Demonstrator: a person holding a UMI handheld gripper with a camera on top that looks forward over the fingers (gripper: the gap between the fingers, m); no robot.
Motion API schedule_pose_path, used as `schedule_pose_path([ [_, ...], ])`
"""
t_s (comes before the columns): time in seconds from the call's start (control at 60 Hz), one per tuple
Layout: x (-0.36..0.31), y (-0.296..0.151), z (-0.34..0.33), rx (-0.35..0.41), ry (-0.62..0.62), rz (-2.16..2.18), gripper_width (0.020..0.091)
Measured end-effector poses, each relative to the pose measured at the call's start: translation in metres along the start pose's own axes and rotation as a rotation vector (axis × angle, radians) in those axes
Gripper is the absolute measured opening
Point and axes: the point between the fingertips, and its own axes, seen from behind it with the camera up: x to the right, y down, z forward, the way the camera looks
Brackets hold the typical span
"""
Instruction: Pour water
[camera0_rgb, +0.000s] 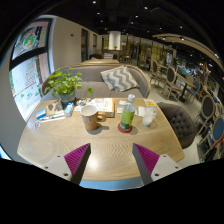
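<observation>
The tongs (111, 160) gape wide and empty before the table's (60, 150) cup (90, 117), bottle (128, 113) and plant (65, 85).

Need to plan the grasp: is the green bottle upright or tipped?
Upright: the green bottle stands on the table, cap up, beyond the open gripper.

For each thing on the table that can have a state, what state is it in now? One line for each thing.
gripper: open, holds nothing, short of the cups.
brown cup: upright on the table, beyond the fingers; contents cannot be seen.
green bottle: upright, stands free, to the right of the brown cup.
clear cup: upright, to the right of the bottle.
potted plant: upright at the far left of the table.
</observation>
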Motion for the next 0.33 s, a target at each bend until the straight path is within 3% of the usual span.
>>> schedule_pose_path([
  [0.333,-0.020,0.015,-0.019,0.012,-0.009,-0.047,0.0852],
])
